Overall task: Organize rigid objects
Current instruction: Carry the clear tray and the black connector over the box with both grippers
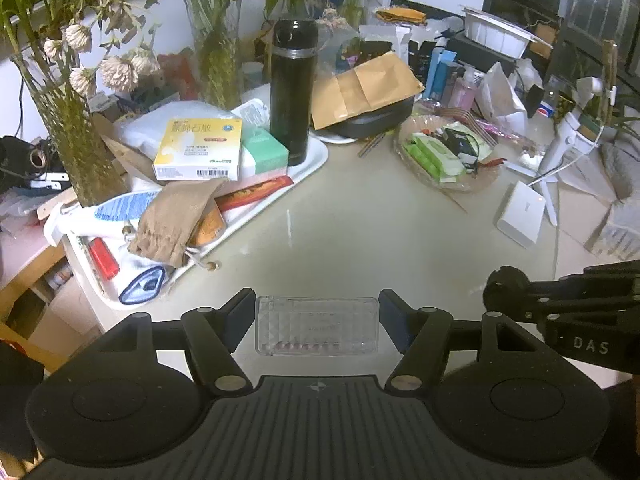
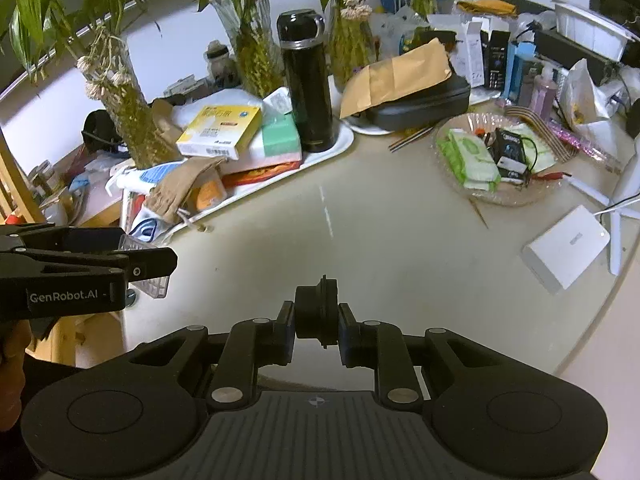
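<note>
while the left gripper (image 1: pixel 317 322) clamps a clear plastic case (image 1: pixel 317 326) flat between its half-spread fingers, the right gripper (image 2: pixel 317 330) pinches a small black round part (image 2: pixel 316 312) nearly closed, both above the beige table (image 2: pixel 400 248), near the black flask (image 1: pixel 292 88).

Two close wrist fisheyes, side by side, angled down over the shared cluttered table (image 1: pixel 360 208), black flask (image 2: pixel 308 80) ahead.

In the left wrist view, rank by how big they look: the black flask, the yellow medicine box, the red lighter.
1. Tall black metal flask
2. Yellow cardboard medicine box, close to the flask in area
3. Small red plastic lighter
</note>
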{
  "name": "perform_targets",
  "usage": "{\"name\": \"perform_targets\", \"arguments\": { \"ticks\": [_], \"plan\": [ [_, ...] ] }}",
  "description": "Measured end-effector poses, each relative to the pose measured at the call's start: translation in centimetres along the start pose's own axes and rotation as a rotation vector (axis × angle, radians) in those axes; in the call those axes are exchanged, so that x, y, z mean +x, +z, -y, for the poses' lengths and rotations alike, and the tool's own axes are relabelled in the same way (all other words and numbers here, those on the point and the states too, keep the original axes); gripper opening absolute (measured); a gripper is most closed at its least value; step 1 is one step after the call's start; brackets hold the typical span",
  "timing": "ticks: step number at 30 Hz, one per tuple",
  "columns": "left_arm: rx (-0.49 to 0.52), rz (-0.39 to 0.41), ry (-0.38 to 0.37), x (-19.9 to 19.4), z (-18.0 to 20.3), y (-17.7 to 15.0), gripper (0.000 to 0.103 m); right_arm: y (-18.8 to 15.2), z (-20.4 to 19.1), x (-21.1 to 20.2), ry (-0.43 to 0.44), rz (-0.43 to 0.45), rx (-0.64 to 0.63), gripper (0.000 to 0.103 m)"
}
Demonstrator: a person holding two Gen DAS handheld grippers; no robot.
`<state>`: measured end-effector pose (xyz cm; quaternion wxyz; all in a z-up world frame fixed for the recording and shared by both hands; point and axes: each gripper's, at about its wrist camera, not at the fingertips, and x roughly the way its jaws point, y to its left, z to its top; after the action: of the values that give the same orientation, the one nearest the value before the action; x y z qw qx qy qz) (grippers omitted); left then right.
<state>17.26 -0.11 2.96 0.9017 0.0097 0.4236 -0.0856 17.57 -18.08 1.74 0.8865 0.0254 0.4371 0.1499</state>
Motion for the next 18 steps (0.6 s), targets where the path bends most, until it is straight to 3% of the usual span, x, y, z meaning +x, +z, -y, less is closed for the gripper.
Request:
{"name": "perform_targets", "arguments": {
  "ticks": [18],
  "plan": [
    [-0.017, -0.174, -0.016, -1.2, -0.2, -0.3, 0.067, 0.1, -1.7, -1.8, 0.021, -0.146, -0.002, 0.024]
  ]
}}
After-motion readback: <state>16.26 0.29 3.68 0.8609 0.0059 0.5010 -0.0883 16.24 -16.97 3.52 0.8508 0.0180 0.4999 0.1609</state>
